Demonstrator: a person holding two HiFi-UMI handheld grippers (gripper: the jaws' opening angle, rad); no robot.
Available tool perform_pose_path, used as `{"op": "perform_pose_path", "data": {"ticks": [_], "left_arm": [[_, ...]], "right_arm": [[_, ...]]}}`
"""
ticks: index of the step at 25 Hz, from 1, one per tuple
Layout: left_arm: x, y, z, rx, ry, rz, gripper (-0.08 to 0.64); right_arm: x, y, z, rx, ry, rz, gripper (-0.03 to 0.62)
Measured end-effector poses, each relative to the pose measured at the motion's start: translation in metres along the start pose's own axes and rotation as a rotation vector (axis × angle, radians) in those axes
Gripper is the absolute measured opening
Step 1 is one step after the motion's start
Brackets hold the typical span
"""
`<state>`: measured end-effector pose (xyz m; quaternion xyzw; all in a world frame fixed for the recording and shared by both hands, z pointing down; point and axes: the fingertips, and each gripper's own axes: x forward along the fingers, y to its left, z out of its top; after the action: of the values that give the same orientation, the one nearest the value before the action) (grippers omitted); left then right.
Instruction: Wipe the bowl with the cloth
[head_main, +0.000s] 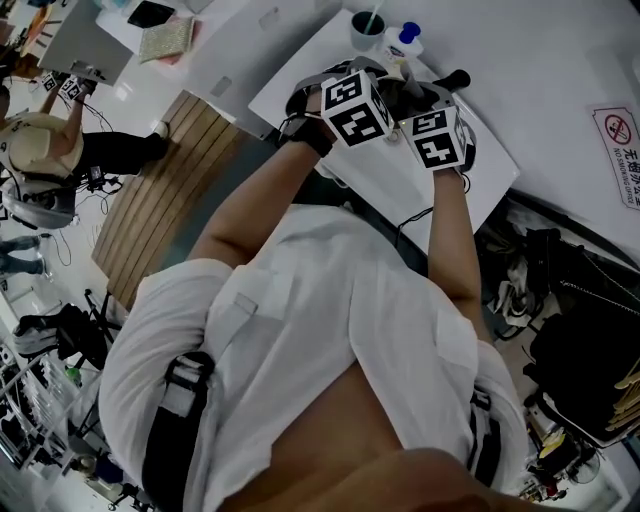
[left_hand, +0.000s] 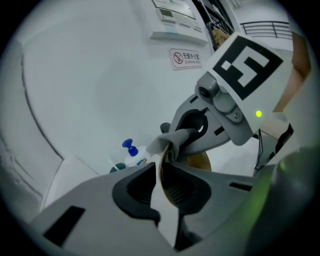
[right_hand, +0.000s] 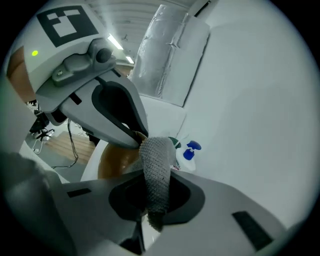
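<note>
In the left gripper view the brown bowl (left_hand: 199, 161) is seen edge-on. Its thin rim runs between the jaws of my left gripper (left_hand: 161, 169), which stand slightly apart around it. My right gripper (right_hand: 152, 182) is shut on the grey cloth (right_hand: 156, 165), which hangs down through its jaws. The top of the cloth (left_hand: 172, 140) lies on the bowl's rim, next to the other gripper's tips. In the right gripper view the bowl (right_hand: 116, 161) shows behind the cloth. In the head view both marker cubes (head_main: 355, 106) (head_main: 437, 137) are close together over the white table (head_main: 300, 75), hiding bowl and cloth.
A blue-capped bottle (head_main: 405, 38) and a cup (head_main: 366, 28) stand at the table's far end. A white wall with a no-smoking sign (left_hand: 186, 58) rises behind. A wooden panel (head_main: 165, 190) and another person (head_main: 40, 160) are at the left, dark bags (head_main: 590, 330) at the right.
</note>
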<state>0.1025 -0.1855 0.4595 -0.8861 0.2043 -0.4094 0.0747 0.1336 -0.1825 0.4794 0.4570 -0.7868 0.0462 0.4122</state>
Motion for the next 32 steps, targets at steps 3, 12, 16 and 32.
{"op": "perform_pose_path", "data": {"ticks": [3,12,16,32], "left_arm": [[0.005,-0.005,0.001,0.083,0.039,-0.022,0.036],[0.000,0.012,0.006,-0.071,-0.059,0.059,0.018],[-0.006,0.022,0.006,-0.273,-0.172,0.096,0.020],[0.023,0.006,-0.004,-0.028,0.043,-0.013,0.030]], "right_arm": [[0.003,0.007,0.003,-0.056,0.023,0.026,0.049],[0.003,-0.008,0.004,0.201,-0.074,0.047,0.049],[0.001,-0.018,0.001,0.385,-0.153,0.028,0.049],[0.012,-0.004,0.001,-0.087,0.038,0.041,0.049]]}}
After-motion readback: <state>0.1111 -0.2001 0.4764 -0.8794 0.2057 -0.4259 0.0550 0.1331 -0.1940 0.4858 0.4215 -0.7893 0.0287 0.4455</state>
